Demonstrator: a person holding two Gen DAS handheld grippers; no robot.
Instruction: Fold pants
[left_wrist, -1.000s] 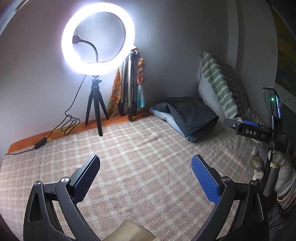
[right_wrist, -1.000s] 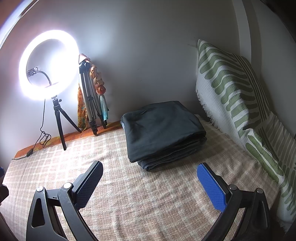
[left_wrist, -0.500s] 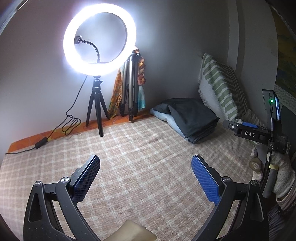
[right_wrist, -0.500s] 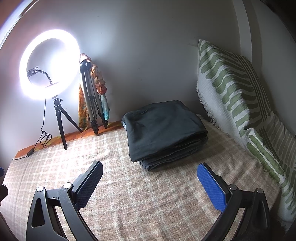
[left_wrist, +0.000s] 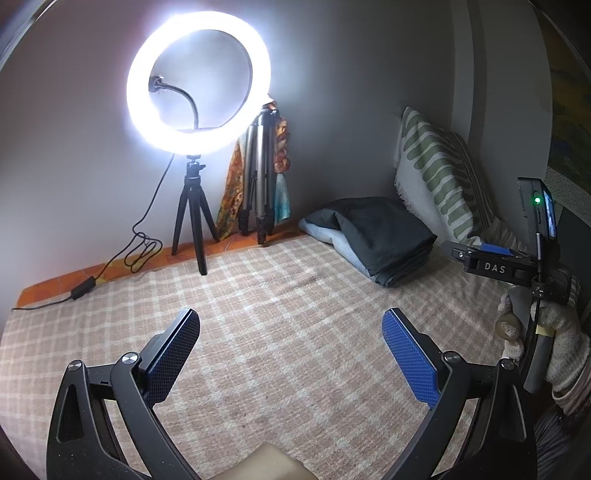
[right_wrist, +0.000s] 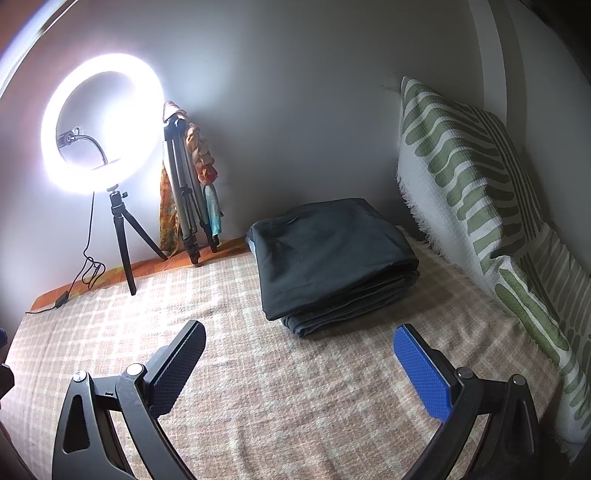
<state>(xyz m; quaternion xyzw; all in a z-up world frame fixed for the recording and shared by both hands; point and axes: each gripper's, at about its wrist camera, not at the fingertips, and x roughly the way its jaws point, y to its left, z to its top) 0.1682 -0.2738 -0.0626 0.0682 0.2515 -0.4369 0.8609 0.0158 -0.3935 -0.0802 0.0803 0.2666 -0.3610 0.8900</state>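
A stack of folded dark grey pants (right_wrist: 332, 254) lies on the checked blanket (right_wrist: 295, 387) near the far wall; in the left wrist view the stack (left_wrist: 380, 236) shows a light blue layer underneath. My left gripper (left_wrist: 291, 350) is open and empty, hovering over bare blanket (left_wrist: 277, 332) well short of the stack. My right gripper (right_wrist: 299, 362) is open and empty, just in front of the stack. The right gripper's body and gloved hand (left_wrist: 524, 280) show at the right edge of the left wrist view.
A lit ring light on a small tripod (left_wrist: 195, 85) stands at the back left, its cable (left_wrist: 140, 247) trailing along the wall. A folded tripod with cloths (left_wrist: 262, 177) leans beside it. A green striped pillow (right_wrist: 480, 206) leans on the right wall.
Both views have shifted slightly; the folded stack sits a little further right in each view. Both grippers stay open and empty.
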